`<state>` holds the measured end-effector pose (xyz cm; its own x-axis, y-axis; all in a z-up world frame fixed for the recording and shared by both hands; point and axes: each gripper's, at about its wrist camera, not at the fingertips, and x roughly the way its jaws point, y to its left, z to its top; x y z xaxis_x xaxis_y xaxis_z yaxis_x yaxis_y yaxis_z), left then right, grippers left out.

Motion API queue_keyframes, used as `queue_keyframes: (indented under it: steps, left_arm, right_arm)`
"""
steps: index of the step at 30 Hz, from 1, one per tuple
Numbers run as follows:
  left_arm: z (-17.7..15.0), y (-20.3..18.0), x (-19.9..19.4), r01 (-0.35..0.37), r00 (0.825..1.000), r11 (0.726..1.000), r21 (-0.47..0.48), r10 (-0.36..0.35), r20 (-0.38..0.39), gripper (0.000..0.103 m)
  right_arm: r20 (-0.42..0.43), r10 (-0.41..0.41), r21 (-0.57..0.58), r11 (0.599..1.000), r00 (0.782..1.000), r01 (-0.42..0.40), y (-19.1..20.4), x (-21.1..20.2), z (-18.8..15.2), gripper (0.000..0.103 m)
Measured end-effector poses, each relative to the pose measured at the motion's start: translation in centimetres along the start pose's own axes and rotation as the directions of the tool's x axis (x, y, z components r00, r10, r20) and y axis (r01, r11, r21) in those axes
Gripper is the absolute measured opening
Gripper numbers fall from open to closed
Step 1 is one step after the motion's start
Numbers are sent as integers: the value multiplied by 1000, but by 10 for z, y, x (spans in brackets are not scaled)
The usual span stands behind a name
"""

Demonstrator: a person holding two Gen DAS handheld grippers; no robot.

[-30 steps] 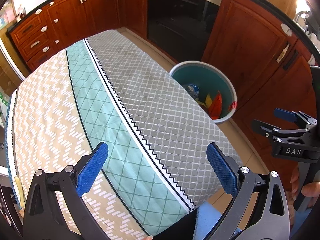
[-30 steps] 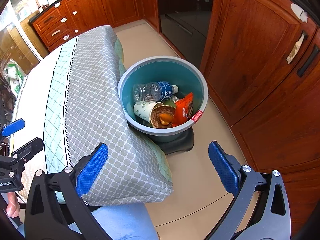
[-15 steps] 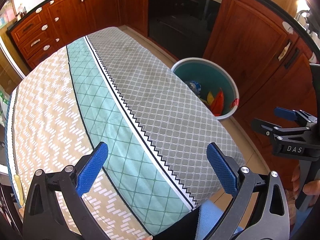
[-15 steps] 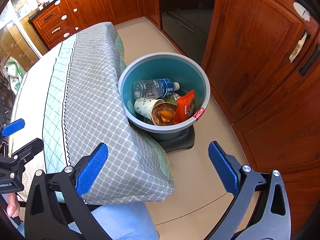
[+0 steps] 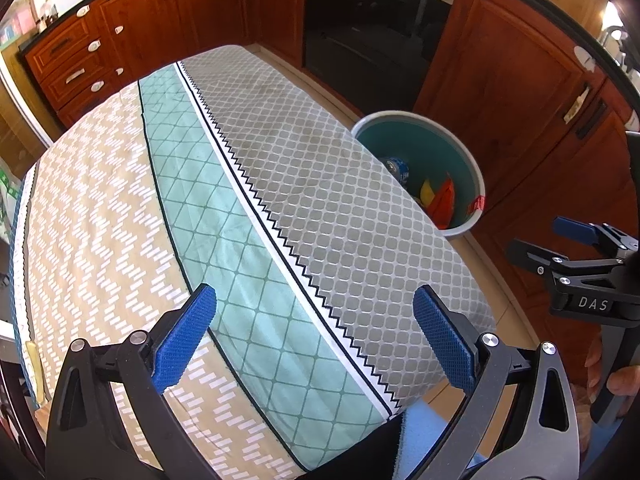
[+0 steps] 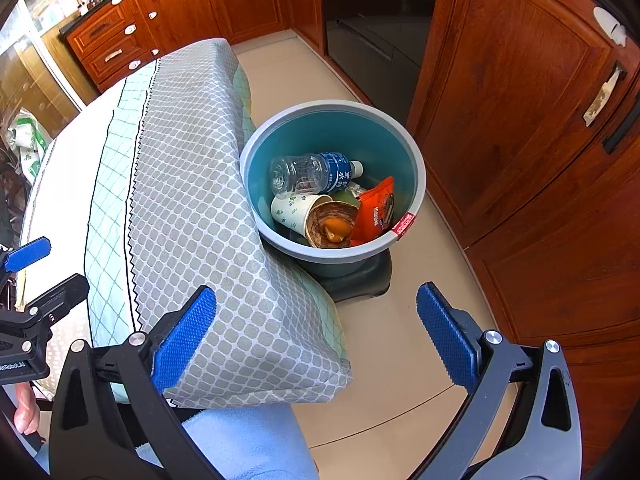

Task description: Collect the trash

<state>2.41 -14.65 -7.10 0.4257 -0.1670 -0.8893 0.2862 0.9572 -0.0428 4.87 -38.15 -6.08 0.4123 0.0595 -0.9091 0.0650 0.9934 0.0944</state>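
A teal bin stands on the floor beside the cloth-covered table. It holds a clear plastic bottle, a paper cup, a brown bowl with orange scraps and an orange wrapper. The bin also shows in the left wrist view, partly hidden by the table edge. My left gripper is open and empty above the tablecloth. My right gripper is open and empty, near the table corner and in front of the bin.
Red-brown wooden cabinets and a dark oven front surround the floor. A black pad lies under the bin. The right gripper also shows at the right of the left wrist view. Blue fabric is at the bottom.
Both views have shifted slightly; the bin sits a little farther right in the left wrist view. Both grippers stay open and empty.
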Motion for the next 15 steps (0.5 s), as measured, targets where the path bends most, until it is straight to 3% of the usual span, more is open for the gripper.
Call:
queue_keyframes:
  steps: [15]
  left_arm:
    - [1, -4, -4, -12, 1000, 1000, 6, 12, 19, 99]
  right_arm:
    - [-4, -4, 2, 1000, 1000, 4, 0, 2, -1, 96]
